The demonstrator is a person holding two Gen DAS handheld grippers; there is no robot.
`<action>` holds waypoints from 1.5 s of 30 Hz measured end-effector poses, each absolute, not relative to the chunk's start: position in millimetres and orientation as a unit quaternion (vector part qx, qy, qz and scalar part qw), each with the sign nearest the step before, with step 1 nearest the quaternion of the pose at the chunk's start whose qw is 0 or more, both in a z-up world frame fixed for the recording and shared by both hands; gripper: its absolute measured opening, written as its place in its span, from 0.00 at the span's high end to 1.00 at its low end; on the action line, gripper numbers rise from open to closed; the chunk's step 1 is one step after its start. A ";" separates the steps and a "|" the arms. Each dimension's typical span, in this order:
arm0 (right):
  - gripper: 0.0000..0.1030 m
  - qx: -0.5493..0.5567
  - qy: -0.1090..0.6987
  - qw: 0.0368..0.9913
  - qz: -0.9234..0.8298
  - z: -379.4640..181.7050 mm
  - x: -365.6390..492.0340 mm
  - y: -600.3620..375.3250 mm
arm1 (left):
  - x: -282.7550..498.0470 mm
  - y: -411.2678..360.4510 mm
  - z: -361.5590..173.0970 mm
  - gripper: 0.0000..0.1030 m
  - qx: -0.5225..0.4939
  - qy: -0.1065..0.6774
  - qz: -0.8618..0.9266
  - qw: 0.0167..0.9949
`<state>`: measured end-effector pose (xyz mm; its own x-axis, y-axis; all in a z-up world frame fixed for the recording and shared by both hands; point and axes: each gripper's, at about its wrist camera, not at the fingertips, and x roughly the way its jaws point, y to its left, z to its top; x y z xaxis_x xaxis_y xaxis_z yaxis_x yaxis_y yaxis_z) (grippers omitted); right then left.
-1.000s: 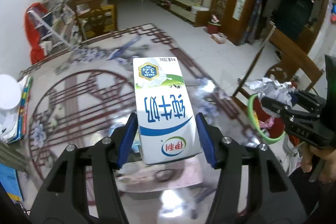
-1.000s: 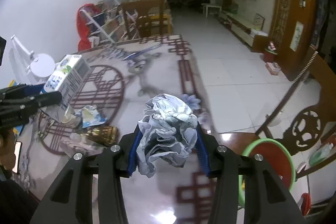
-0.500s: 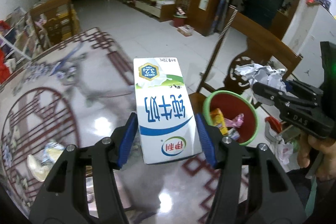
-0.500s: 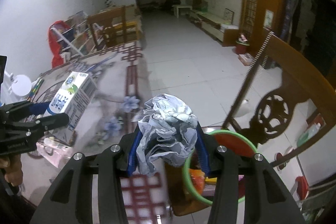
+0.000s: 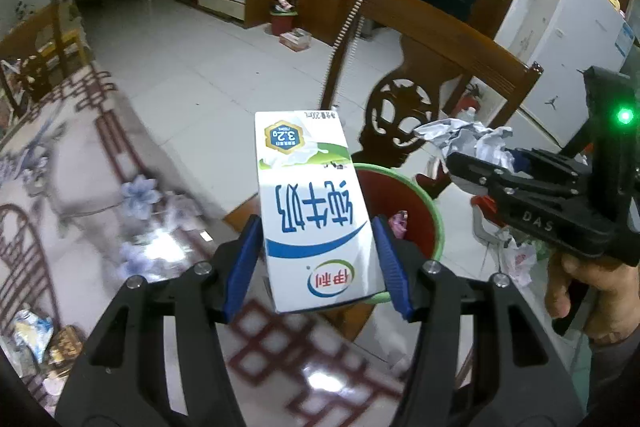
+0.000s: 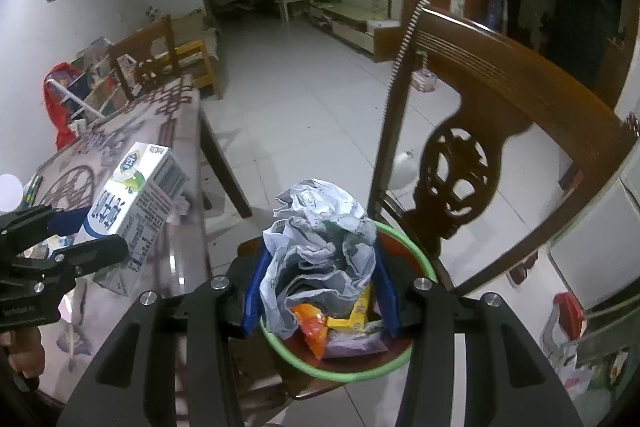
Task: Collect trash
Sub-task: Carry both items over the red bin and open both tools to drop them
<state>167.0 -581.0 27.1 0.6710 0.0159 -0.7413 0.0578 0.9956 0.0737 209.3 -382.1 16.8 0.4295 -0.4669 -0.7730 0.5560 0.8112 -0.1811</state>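
Two grippers: each is clamped on trash.
Left gripper (image 5: 316,263): milk carton (image 5: 312,203) is pinched — held beside the bin (image 5: 436,223).
Right gripper (image 6: 320,287): crumpled paper (image 6: 320,247) is gripped — held directly above bin.

Dim indoor light with a cool cast; glare spots gleam on the glossy tabletop (image 5: 168,239), which is smeared by motion blur at left. Fisheye bending and black corners frame both views.
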 end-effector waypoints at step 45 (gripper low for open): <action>0.12 0.076 0.422 0.903 -0.034 -2.3 179.3 -610.6 | 213.7 -396.7 -9.4 0.05 0.033 0.458 -0.332 0.824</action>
<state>179.3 -610.6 -2.3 0.6420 0.0037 -0.7667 0.1250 0.9861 0.1095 213.7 -396.7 -9.4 0.3593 -0.5172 -0.7768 0.5777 0.7770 -0.2501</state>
